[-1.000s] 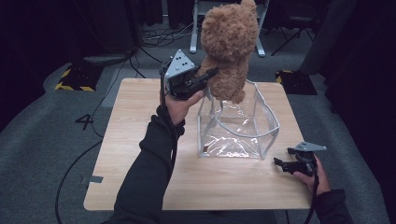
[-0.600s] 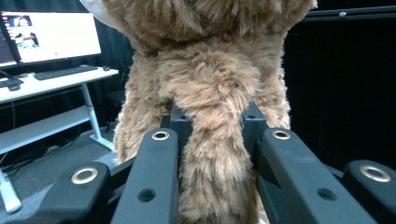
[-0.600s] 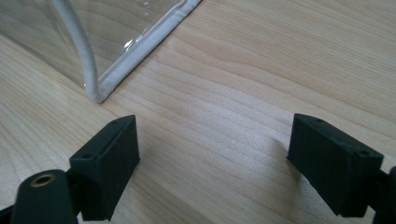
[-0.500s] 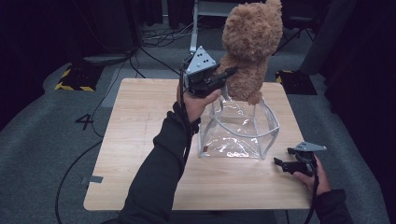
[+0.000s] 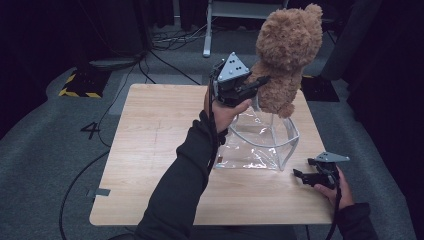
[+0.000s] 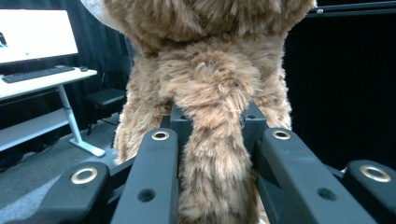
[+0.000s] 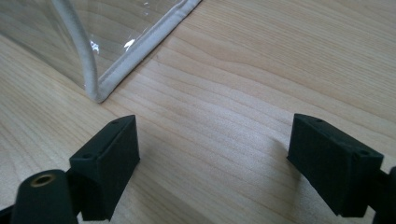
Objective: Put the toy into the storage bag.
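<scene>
Pinching one limb of the bear [image 5: 286, 55], the left tongs [image 5: 262, 81] hold it in the air above the clear bag [image 5: 260, 145], which stands on the worktop [image 5: 155, 130] with its mouth up. In the left gripper view the two black jaws press on either side of a furry limb [image 6: 215, 158], so the bear [image 6: 205, 60] hangs from that single grip; its body stays upright because the limb is caught close to the trunk. Its lower end sits just over the bag's far rim, not yet inside, which suits a drop into the opening: held high, the soft toy can clear the stiff white edging rather than push the bag over.

The right tongs [image 5: 304, 176] rest low on the worktop near the bag's near right corner, spread wide with nothing between them. The right gripper view shows both pads [image 7: 109, 163] apart over bare wood [image 7: 243, 93], and the bag's piped corner [image 7: 98, 91] just ahead. That placement looks like a waiting post: close enough to steady the bag's rim, I judge, if the bear catches on it going in.
</scene>
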Action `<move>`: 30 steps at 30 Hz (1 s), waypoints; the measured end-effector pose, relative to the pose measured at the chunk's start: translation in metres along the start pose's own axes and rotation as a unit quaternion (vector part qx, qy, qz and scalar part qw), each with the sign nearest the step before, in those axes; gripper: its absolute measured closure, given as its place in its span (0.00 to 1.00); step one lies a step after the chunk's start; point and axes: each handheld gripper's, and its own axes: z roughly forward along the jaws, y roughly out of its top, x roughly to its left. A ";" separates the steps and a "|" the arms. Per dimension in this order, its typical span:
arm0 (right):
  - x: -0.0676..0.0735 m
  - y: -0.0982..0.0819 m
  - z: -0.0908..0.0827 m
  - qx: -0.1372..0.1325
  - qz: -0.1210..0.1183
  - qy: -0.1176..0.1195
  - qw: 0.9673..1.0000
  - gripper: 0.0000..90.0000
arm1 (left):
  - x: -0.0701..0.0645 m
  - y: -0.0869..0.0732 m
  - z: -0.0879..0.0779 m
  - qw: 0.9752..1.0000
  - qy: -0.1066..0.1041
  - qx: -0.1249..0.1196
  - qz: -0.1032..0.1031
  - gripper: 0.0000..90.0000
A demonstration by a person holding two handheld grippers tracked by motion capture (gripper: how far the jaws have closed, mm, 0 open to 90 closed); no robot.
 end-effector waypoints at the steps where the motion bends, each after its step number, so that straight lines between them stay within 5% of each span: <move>1: 0.000 0.000 0.000 0.000 0.000 0.000 1.000 0.18 | -0.001 0.000 0.001 1.000 0.000 -0.002 -0.002 0.83; 30: 0.000 0.000 0.000 0.000 0.000 0.000 1.000 0.18 | -0.020 -0.015 0.027 0.999 -0.030 0.004 -0.013 0.83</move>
